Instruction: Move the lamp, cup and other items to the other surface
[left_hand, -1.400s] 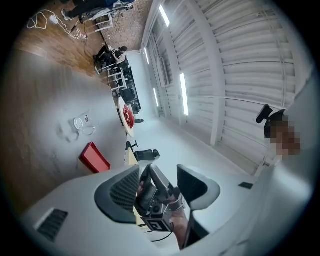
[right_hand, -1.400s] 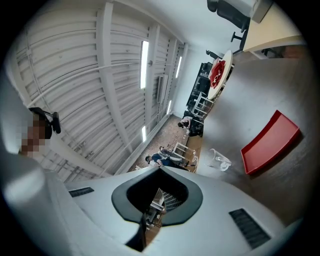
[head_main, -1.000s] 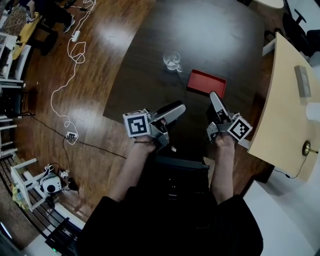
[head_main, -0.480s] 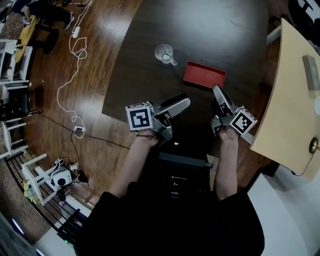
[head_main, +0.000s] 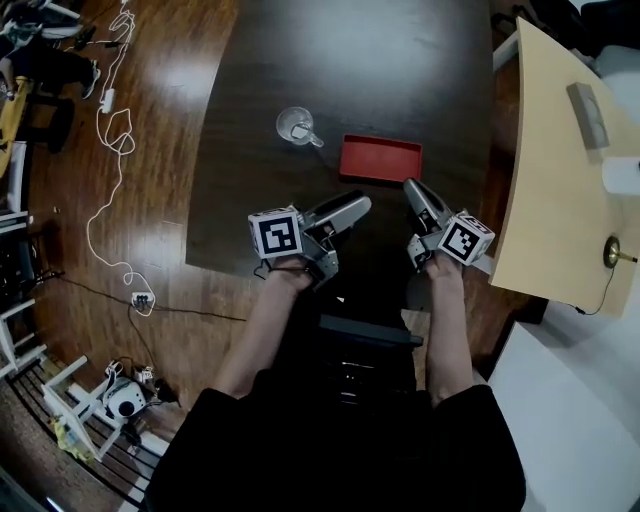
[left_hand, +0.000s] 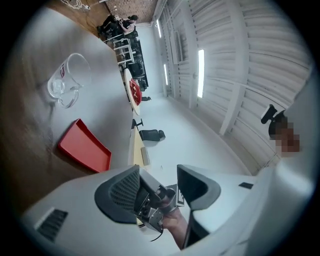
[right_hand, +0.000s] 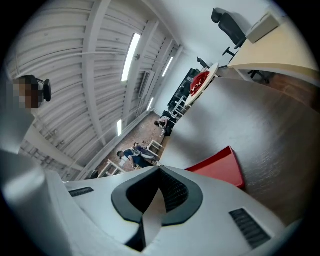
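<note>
On the big dark brown table (head_main: 350, 60), a clear glass cup with a handle (head_main: 296, 126), standing upright, with red print on its side. Just to the right of the cup, a little apart, a flat red tray with low sides (head_main: 380, 158).

Over the near part of the dark table, the left gripper (head_main: 345, 208), held level and pointing toward the red tray, but short of it. Jaws wide apart, with nothing gripped. Through the gap, only the other hand and its tool, farther off.

Beside it, the right gripper (head_main: 412, 190), tipped a little down, with its tip close to the near right corner of the red tray. Jaws pressed tight together, with nothing between them. Touching the tray or not: cannot tell.

Off to the right, apart from the dark table, a light wooden table (head_main: 545, 200). On it, a small grey block (head_main: 588, 112), a white round thing (head_main: 622, 175) at the picture's edge, and a small gold round base with a thin stem (head_main: 612, 252) near the front corner.

To the left of the dark table, a shiny brown wooden floor (head_main: 60, 220) with a long white cable (head_main: 105, 140) lying in loops.

At the bottom, the person in black clothes (head_main: 340, 440), with a bare forearm behind each gripper.
</note>
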